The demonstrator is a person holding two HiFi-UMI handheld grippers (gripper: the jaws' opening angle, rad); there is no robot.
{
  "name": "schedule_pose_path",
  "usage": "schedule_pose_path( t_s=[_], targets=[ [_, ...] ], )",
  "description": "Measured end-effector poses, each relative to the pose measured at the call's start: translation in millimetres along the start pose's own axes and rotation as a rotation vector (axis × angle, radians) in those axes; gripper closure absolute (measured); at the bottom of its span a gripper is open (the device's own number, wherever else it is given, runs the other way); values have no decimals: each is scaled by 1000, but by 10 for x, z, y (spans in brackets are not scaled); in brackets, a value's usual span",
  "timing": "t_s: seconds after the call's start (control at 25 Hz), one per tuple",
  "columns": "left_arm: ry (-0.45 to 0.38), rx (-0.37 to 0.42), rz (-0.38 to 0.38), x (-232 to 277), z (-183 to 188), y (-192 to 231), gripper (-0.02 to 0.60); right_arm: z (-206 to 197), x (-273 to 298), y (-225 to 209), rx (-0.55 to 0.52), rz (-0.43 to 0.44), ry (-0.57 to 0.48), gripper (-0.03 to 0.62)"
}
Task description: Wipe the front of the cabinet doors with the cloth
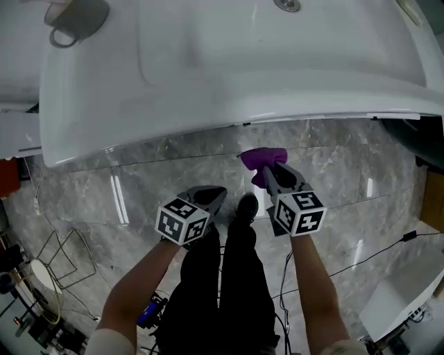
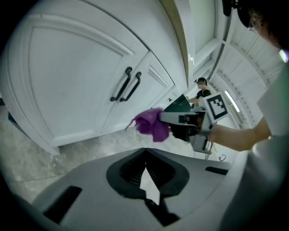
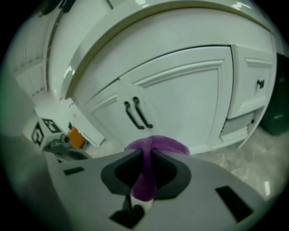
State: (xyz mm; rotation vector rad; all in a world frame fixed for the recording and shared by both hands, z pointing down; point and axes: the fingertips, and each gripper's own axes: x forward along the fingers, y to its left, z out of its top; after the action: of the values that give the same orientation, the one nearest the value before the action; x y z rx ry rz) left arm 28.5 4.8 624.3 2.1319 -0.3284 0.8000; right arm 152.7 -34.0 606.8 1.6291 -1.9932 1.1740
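Note:
The white cabinet doors [image 3: 185, 97] carry two black bar handles [image 3: 137, 113] side by side; the left gripper view also shows the doors [image 2: 67, 85] and handles [image 2: 125, 85]. My right gripper [image 3: 146, 155] is shut on a purple cloth [image 3: 156, 146], held a short way in front of the doors, below the handles. From the head view the cloth [image 1: 263, 157] pokes out of the right gripper [image 1: 272, 170] just under the counter's edge. My left gripper [image 1: 216, 195] hangs beside it, further from the cabinet, jaws together with nothing between them [image 2: 145, 151].
A white sink counter [image 1: 229, 76] overhangs the cabinet, with a grey mug [image 1: 75, 21] at its left end. The floor is grey marble [image 1: 139, 194]. A wire rack [image 1: 59, 253] stands lower left, cables [image 1: 361, 260] trail at right. A dark bin [image 3: 277, 115] sits right of the cabinet.

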Motion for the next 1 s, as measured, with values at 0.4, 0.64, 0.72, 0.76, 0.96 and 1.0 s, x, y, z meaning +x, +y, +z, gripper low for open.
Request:
schedule_pose_path(
  t_s=[0.4, 0.64, 0.72, 0.76, 0.96, 1.0],
  targets=[
    [-11, 134, 200, -1831, -95, 356, 574, 9, -1012, 2366, 65, 410, 108, 533],
    [-50, 116, 295, -2646, -235, 298, 574, 466, -1367, 2941, -79, 454, 77, 533],
    [-65, 121, 304, -2801, -262, 204, 574, 607, -1462, 3083, -101, 462, 59, 533],
    [-75, 117, 305, -2863, -268, 164, 574, 658, -1496, 3142, -109, 459, 55, 533],
    [-132, 65, 293, -3068, -263, -2, 574, 757, -1587, 3293, -148, 404, 59, 533],
    [-145, 55, 283, -3055, -239, -45, 574, 761, -1608, 3262, -150, 387, 64, 533]
  ],
)
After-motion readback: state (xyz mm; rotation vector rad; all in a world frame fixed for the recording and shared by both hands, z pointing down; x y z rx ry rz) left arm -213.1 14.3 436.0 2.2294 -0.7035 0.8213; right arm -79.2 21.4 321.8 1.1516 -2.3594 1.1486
